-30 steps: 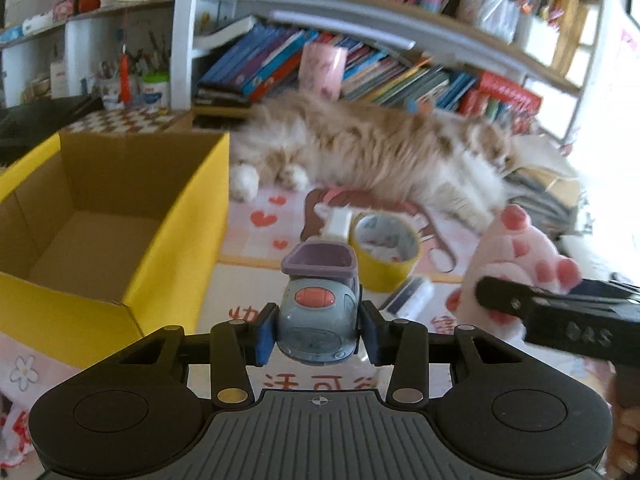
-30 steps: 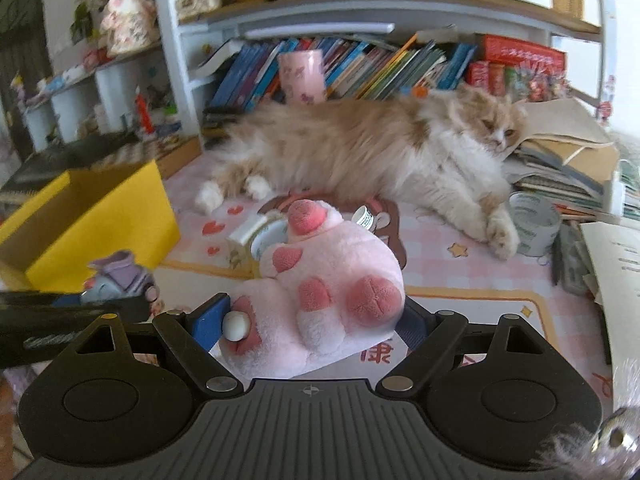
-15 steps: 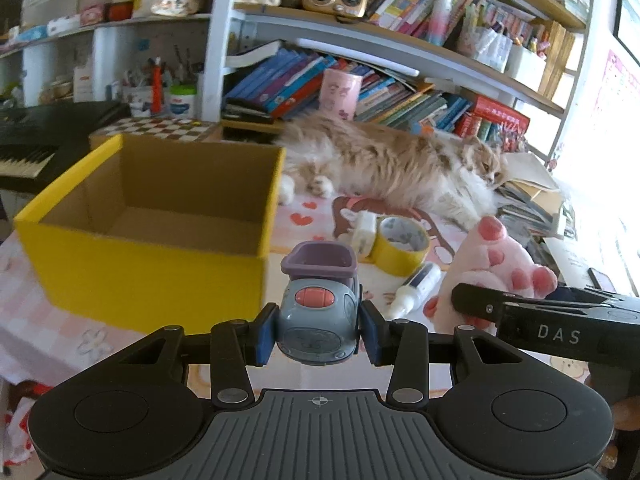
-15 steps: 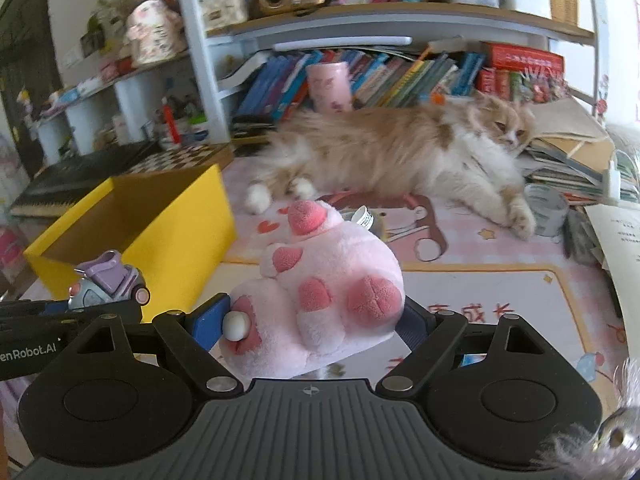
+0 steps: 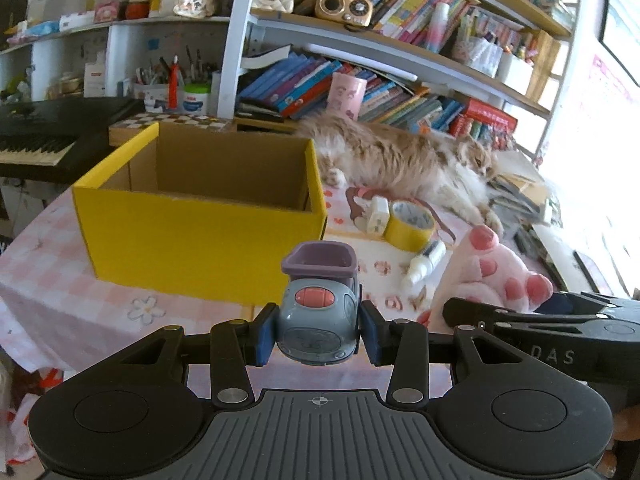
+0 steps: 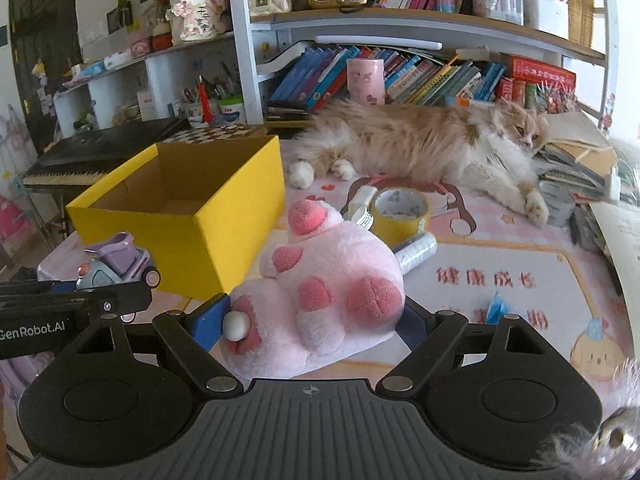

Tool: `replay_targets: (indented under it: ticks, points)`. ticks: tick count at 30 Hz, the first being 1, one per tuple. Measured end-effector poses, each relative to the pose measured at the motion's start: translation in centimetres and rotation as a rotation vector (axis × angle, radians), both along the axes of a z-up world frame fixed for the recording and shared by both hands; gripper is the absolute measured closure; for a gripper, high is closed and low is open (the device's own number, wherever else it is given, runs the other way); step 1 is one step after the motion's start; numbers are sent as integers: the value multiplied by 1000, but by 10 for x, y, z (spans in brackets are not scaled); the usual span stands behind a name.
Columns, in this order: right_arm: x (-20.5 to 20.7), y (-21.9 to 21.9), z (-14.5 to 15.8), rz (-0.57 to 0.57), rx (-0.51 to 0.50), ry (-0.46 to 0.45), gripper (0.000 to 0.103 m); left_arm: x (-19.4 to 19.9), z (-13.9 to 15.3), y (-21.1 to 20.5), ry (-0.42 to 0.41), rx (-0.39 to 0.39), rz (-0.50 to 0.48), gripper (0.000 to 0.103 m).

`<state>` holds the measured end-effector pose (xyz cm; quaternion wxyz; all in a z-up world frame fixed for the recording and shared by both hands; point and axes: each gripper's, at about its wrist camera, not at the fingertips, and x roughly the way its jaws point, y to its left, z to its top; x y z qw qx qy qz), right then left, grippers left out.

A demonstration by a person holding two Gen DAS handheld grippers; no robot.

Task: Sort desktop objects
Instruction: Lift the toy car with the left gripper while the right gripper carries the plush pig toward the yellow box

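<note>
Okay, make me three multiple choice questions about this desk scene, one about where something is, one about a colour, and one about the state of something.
1. Where does the tape roll lie?
A. inside the box
B. on the mat in front of the cat
C. on a shelf

2. What colour is the box's outside?
A. yellow
B. green
C. white

3. What are the left tongs doing?
A. hanging open and empty
B. clamped on a toy car
C. clamped on a book

Answers: 1 B, it sits on the mat near the cat's paws. 2 A, its outer walls are yellow. 3 B, both pads press the car's sides.
</note>
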<state>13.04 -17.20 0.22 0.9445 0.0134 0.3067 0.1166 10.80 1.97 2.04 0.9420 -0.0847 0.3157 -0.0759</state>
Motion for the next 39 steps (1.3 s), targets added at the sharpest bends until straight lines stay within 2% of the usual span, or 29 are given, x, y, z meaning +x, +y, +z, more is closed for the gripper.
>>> replay_targets:
  ticks: [14,23,39]
  points:
    - [-71,55,-16,-47,58,50,19,-61,-4,48,29,54,-42,61]
    - [-83,73,-19,-36,84,67,19,-76,-6,65,40,61,-18,61]
    - [-89,95,-19,25,56,77,19,-83,-9,76,48,57,-10,61]
